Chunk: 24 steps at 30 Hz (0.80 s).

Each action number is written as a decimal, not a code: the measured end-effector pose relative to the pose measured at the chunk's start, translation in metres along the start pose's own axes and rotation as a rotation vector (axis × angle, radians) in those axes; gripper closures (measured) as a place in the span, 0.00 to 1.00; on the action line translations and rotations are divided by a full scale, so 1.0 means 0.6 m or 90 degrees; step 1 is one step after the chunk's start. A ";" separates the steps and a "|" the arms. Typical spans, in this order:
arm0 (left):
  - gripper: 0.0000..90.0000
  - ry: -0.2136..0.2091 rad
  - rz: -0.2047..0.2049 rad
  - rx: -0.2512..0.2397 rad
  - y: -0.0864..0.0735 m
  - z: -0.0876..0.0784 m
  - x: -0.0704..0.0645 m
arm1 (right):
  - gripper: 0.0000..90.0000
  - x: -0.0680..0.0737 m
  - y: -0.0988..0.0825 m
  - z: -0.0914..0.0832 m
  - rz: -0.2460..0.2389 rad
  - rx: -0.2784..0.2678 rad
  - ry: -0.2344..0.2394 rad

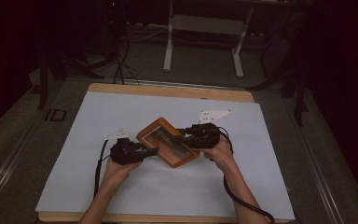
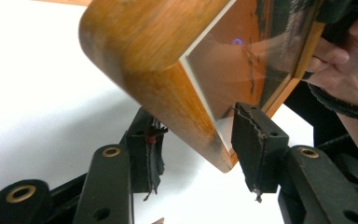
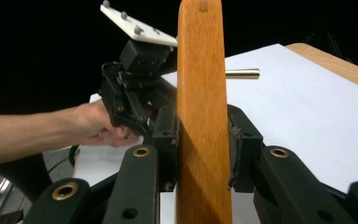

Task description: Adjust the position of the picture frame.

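My right fingers point(image 3: 203, 151) are clamped on the edge of the wooden frame point(image 3: 201, 116), one pad pressed flat against each face, so that side holds the frame's weight. In the right gripper view the frame stands as a narrow upright slab running straight away from me, its long edge in line with my reach.

My left fingers point(image 2: 193, 151) stand half open around the frame's near corner point(image 2: 168, 93). The right-hand pad sits against the glass side close to the corner, while the left-hand pad hangs clear of the wooden rim, so I judge this is no grip yet. What counts for the coming move is that the corner already lies between the pads, tilted up and away from them, so closing should take the rim without any further reach.

From the high view the frame point(image 1: 168, 142) is held over the white surface point(image 1: 121, 112) on a diagonal between my two hands, left gripper point(image 1: 142, 151) at its lower-left end, right gripper point(image 1: 186, 136) at the upper right.

The left gripper view shows the glass pane and the gap at the outer pad. The right gripper view shows the firm two-sided clamp and a short metal peg point(image 3: 242, 73) jutting from the frame's far side.
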<state>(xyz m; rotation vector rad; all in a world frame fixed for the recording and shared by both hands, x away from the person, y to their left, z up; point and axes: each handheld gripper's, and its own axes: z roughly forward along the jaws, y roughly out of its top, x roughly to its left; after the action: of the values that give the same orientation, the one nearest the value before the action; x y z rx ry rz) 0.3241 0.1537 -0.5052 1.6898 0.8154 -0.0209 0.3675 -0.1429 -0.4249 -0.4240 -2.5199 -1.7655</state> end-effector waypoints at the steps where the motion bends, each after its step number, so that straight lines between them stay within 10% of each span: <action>1: 0.61 -0.001 0.003 0.000 0.001 -0.001 -0.002 | 0.77 0.000 -0.001 -0.002 -0.001 0.001 0.001; 24: 0.69 0.015 0.016 -0.008 0.020 -0.026 -0.007 | 0.75 -0.004 -0.051 0.002 0.037 0.039 -0.039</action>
<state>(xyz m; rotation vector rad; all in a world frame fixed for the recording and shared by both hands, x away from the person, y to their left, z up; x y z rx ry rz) 0.3210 0.1646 -0.4886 1.6907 0.8105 0.0214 0.3628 -0.1518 -0.4537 -0.5496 -2.5659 -1.6764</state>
